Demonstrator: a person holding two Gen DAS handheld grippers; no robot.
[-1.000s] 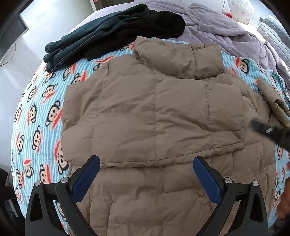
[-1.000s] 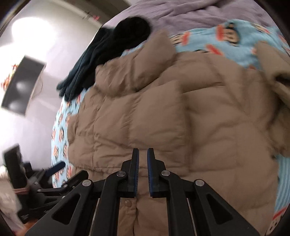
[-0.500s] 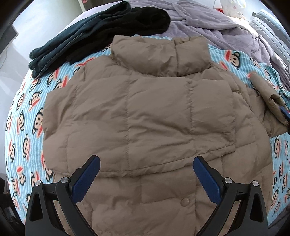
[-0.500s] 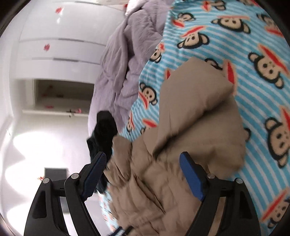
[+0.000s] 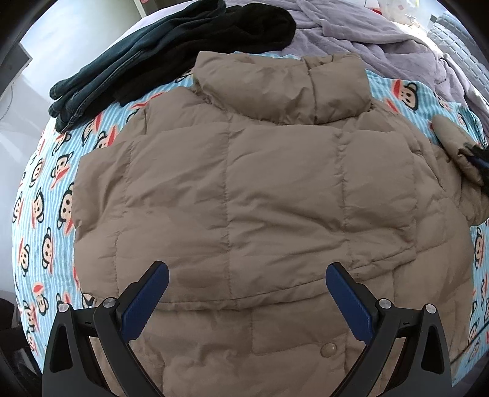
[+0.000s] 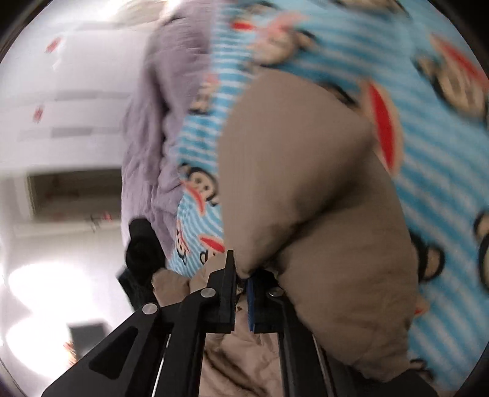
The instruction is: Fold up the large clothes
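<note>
The jacket (image 5: 244,195) is spread on the bed sheet (image 5: 45,195), collar far. Its sleeve (image 6: 305,189), lying out to the right, is pinched by the closed right gripper (image 6: 241,293). The left gripper (image 5: 247,293) is held wide open and empty above the near hem.

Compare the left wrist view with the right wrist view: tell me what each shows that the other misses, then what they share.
Only the left wrist view shows the tan puffer jacket spread whole, its collar, a snap button, the folded jeans, and the left gripper with jaws wide open above it.

Only the right wrist view shows the right gripper with jaws clamped on the sleeve, plus white cabinets.

Both show the monkey-print sheet, the purple blanket and a black garment.
</note>
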